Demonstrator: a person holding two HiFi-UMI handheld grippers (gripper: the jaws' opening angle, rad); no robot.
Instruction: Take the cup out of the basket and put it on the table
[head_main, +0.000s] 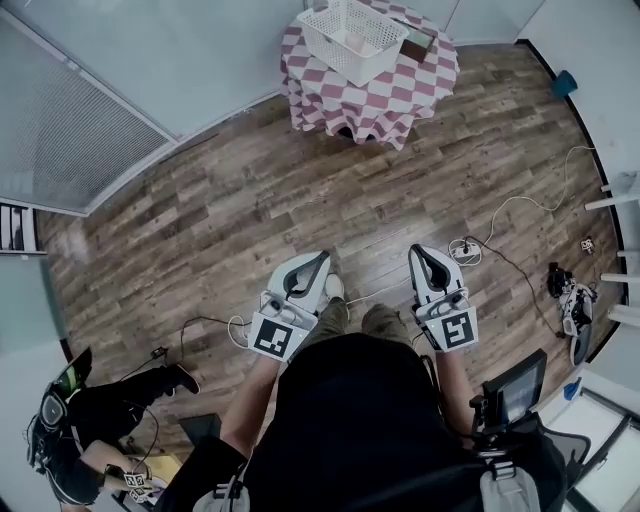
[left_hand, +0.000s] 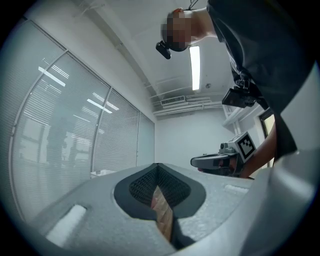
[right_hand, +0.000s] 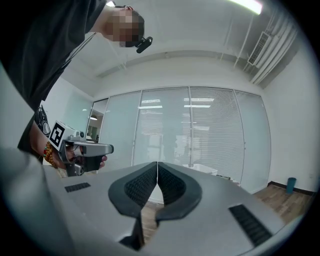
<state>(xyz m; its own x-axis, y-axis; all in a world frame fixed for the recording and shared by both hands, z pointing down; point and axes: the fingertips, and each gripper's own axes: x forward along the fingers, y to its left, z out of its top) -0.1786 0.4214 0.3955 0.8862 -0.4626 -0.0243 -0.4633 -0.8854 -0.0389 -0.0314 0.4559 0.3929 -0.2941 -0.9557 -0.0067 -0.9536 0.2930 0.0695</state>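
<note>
At 8 o'clock in the head view a 2nd person (head_main: 70, 430) sits on the wood floor (head_main: 200, 230).

The left tongs (head_main: 318, 262) are held level in front of us and point toward 12 o'clock, with their marker cube (head_main: 277, 338) nearest our body. In the left gripper view we see their tips meeting. Only a slit lower down stays open, the floor shows through it, and nothing is held.

The table (head_main: 325, 105), under a red-and-white checked cloth, stands at 12 o'clock, well apart from both tongs. The white basket (head_main: 340, 62) rests on it. A small dark flat thing (head_main: 418, 42) lies just beside the basket at its 3 o'clock. We cannot make out the cup, because the inside of the basket is too small to read from here.

The right tongs (head_main: 424, 256) sit beside the left ones and also point level toward 12 o'clock, their cube (head_main: 458, 330) close to our wrist. In the right gripper view the 2 jaws press together along their front edge, and they are empty.

A white cable (head_main: 520, 205) trails across the floor at 3 o'clock, past a small plug block (head_main: 463, 248). A dark screen (head_main: 515, 385) stands at 4 o'clock, and a teal thing (head_main: 565, 82) sits against the wall at 2 o'clock.
</note>
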